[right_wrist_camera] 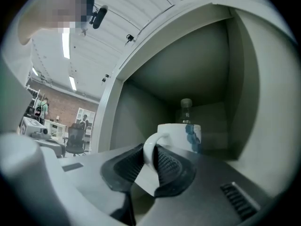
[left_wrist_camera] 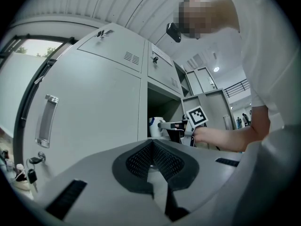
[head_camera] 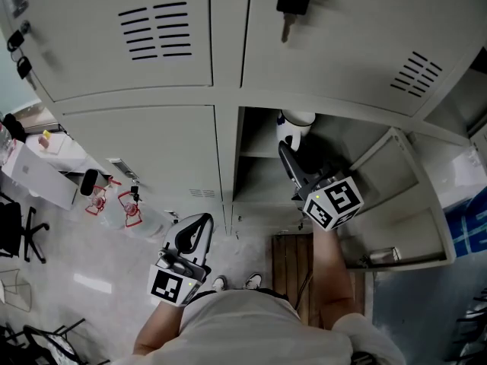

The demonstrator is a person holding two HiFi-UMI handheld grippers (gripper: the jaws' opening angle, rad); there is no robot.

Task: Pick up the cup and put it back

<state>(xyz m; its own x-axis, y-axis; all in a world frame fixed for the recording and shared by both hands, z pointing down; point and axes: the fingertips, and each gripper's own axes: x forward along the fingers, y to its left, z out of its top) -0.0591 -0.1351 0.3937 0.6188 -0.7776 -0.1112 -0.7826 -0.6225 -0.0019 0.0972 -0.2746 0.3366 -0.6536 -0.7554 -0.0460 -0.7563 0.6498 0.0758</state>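
Note:
A white cup (head_camera: pixel 295 128) with blue print stands on a shelf inside the open locker. In the right gripper view the cup (right_wrist_camera: pixel 181 135) is straight ahead, its handle turned towards me. My right gripper (right_wrist_camera: pixel 150 150) reaches level into the locker, and its dark pads lie against both sides of the handle. The head view shows that gripper (head_camera: pixel 285 152) just below the cup. My left gripper (head_camera: pixel 192 223) hangs low in front of the closed locker doors with nothing in it. In its own view the left gripper (left_wrist_camera: pixel 151 143) has its tips together, and the cup (left_wrist_camera: pixel 155 126) shows far off.
A clear bottle (right_wrist_camera: pixel 186 109) stands behind the cup at the back of the compartment. The locker's open door (head_camera: pixel 403 204) swings out to the right. A key (head_camera: pixel 291 6) hangs from the locker above. A wooden slatted platform (head_camera: pixel 293 265) lies on the floor at my feet.

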